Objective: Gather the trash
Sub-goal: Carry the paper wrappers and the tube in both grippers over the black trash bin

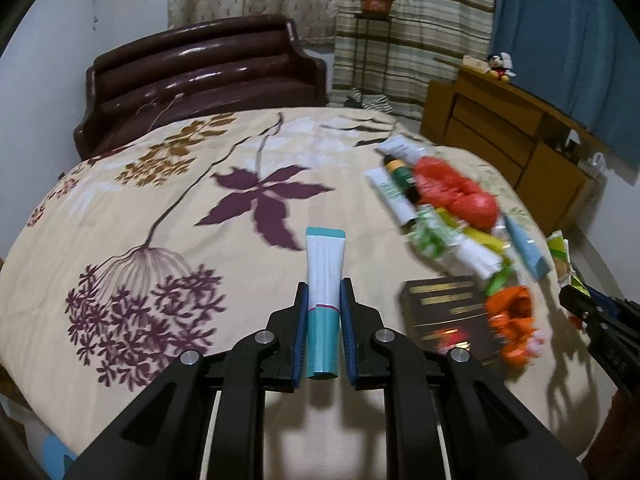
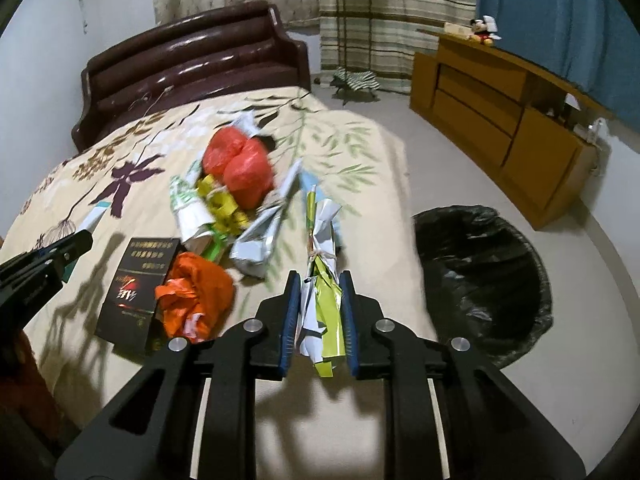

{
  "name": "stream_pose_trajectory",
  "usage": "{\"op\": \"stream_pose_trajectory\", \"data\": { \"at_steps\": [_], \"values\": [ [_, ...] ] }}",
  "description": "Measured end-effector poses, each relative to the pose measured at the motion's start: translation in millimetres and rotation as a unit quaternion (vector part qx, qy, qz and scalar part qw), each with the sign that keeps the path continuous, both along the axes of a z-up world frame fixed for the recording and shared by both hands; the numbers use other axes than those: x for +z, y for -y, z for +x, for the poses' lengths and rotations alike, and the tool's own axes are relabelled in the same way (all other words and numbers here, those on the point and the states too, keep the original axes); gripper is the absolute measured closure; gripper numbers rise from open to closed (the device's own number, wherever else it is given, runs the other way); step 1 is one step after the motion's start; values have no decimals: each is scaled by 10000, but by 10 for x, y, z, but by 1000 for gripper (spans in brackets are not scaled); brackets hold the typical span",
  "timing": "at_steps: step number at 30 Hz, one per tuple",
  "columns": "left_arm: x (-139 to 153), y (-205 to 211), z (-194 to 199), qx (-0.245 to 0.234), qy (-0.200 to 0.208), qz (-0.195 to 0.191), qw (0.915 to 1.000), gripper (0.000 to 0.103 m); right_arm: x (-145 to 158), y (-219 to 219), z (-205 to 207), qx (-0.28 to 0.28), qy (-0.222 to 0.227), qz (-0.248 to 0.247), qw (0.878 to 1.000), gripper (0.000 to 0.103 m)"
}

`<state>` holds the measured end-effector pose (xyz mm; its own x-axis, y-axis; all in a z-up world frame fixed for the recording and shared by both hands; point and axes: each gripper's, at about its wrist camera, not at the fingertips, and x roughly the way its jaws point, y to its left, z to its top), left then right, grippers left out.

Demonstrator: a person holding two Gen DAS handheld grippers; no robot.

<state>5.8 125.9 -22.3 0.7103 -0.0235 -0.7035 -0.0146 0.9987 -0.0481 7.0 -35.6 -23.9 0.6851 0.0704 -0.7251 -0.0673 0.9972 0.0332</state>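
My left gripper [image 1: 324, 286] is shut on a white and teal tube [image 1: 325, 272], which it holds above the floral bedspread [image 1: 160, 184]. To its right a pile of trash lies on the bed: a red plastic bag [image 1: 452, 188], wrappers, tubes, a black box [image 1: 448, 316] and an orange bag [image 1: 514, 320]. My right gripper [image 2: 320, 278] is shut on a crumpled yellow-green and white wrapper [image 2: 322, 300] at the bed's right edge. The same red bag [image 2: 240, 168], black box [image 2: 136, 284] and orange bag [image 2: 196, 296] lie left of it. The left gripper's tip [image 2: 76, 246] shows at that view's left.
A bin lined with a black bag [image 2: 484, 280] stands on the floor right of the bed. A dark headboard [image 1: 204, 72] is at the far end. A wooden dresser [image 2: 504, 120] lines the right wall, with a plant stand [image 2: 352, 20] by the curtains.
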Motion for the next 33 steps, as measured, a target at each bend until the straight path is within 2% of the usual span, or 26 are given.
{"op": "stream_pose_trajectory", "data": {
  "at_steps": [8, 17, 24, 33],
  "values": [
    [205, 538, 51, -627, 227, -124, 9977, 87, 131, 468, -13, -541, 265, -116, 9981, 84],
    [300, 1330, 191, -1328, 359, -150, 9904, 87, 148, 1024, 28, -1102, 431, -181, 9928, 84],
    [233, 1864, 363, -1672, 303, -73, 9854, 87, 77, 1338, 82, -1352, 435, -136, 9898, 84],
    [82, 2308, 554, -1885, 138, 138, 9819, 87, -42, 1612, 176, -1449, 417, -58, 9886, 83]
  ]
}}
